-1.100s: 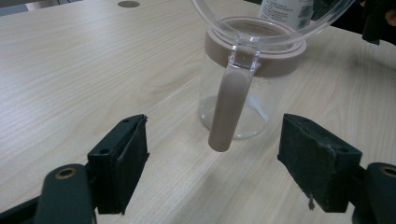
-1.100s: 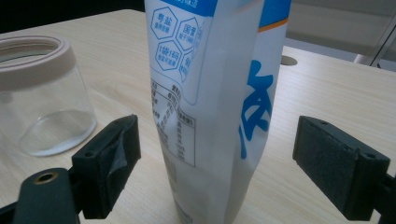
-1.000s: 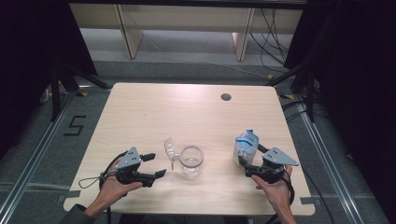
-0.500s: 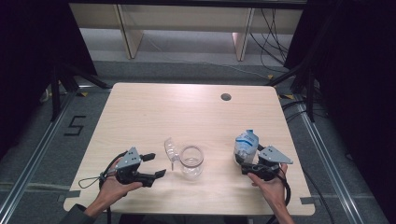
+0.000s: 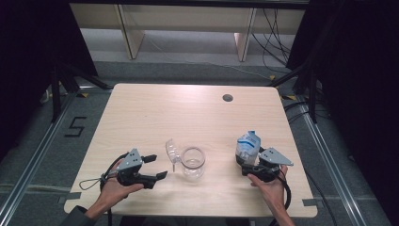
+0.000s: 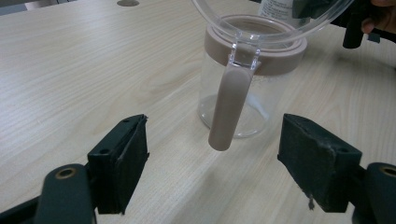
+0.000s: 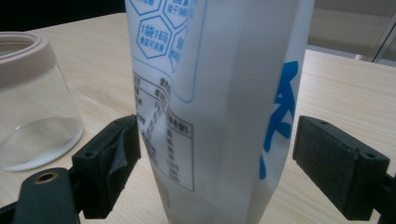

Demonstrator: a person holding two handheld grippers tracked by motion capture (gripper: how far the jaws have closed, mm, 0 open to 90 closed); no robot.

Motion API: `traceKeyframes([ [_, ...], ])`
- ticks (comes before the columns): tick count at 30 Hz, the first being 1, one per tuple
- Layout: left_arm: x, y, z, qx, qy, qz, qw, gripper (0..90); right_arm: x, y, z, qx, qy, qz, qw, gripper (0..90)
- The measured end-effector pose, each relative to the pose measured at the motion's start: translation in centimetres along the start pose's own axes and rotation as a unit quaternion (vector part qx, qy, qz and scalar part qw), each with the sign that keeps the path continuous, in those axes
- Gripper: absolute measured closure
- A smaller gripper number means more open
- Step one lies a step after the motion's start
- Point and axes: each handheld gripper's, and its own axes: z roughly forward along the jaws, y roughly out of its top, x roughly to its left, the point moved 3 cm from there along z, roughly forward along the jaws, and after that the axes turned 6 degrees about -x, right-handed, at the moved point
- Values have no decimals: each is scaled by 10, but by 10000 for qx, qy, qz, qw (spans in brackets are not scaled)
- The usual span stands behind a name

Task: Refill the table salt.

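A clear glass jar (image 5: 193, 162) with a pinkish rim stands near the table's front middle. Its clear hinged lid (image 5: 171, 149) is flipped open to the left. In the left gripper view the jar (image 6: 233, 93) has a pinkish clasp (image 6: 229, 112) hanging down its side. My left gripper (image 5: 157, 166) (image 6: 215, 163) is open, just left of the jar, with the clasp ahead between its jaws and untouched. A white bag with blue print (image 5: 248, 143) (image 7: 219, 93) stands upright to the right. My right gripper (image 5: 243, 165) (image 7: 217, 163) is open with the bag's base between its jaws.
The light wooden table (image 5: 141, 117) has a round cable hole (image 5: 227, 98) at the back right. Its front edge lies close behind both hands. Dark floor rails and stand legs surround the table.
The right gripper has slid a little left and forward, up to the bag's base. The left gripper, jar and bag have stayed put.
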Motion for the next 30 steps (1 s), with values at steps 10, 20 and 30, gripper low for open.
traceKeyframes([
  [10,1,1,-1,16,19,69,10000,235,3,-4,6,139,101,26,9998,170],
  [20,0,0,-1,26,15,64,10000,235,1,-8,11,168,48,113,9998,208],
  [30,1,0,0,3,-15,47,10000,235,-2,-9,17,62,46,-37,10000,253],
])
